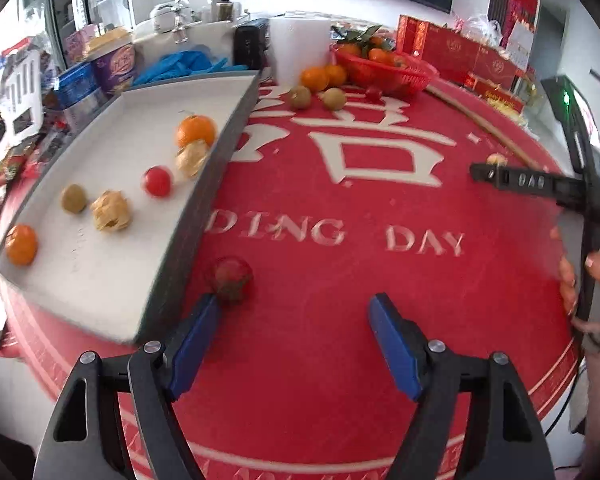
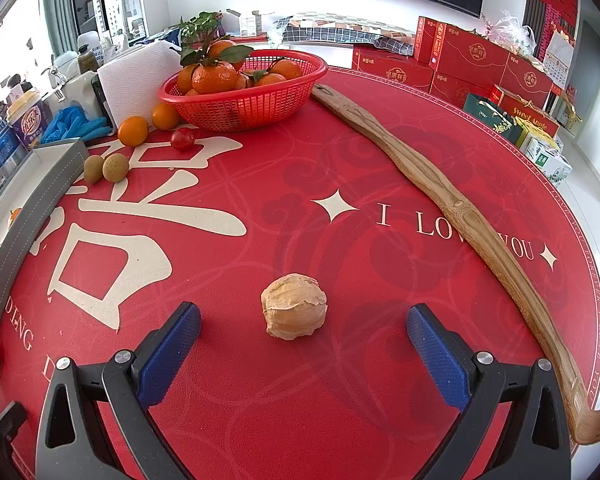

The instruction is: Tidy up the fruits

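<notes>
A grey-walled white tray (image 1: 204, 184) on the left holds oranges (image 1: 195, 130), husked ground cherries (image 1: 111, 211), a red tomato (image 1: 157, 181) and a small green fruit (image 1: 73, 199). My left gripper (image 1: 296, 308) is open; a blurred red tomato (image 1: 231, 279) lies on the red mat just off its left fingertip. My right gripper (image 2: 303, 316) is open, with a husked ground cherry (image 2: 294, 306) on the mat between its fingers, not touched. The right gripper also shows in the left wrist view (image 1: 500, 174). Loose oranges (image 2: 133, 131), two green-brown fruits (image 2: 116, 167) and a tomato (image 2: 182, 138) lie near a red basket (image 2: 244, 108).
The basket of leafy tangerines (image 2: 216, 76) stands at the back. A long wooden back scratcher (image 2: 452, 208) lies along the mat's right side. A paper towel roll (image 2: 134, 76), blue gloves (image 2: 76, 124), red gift boxes (image 2: 472, 60) and clutter ring the table.
</notes>
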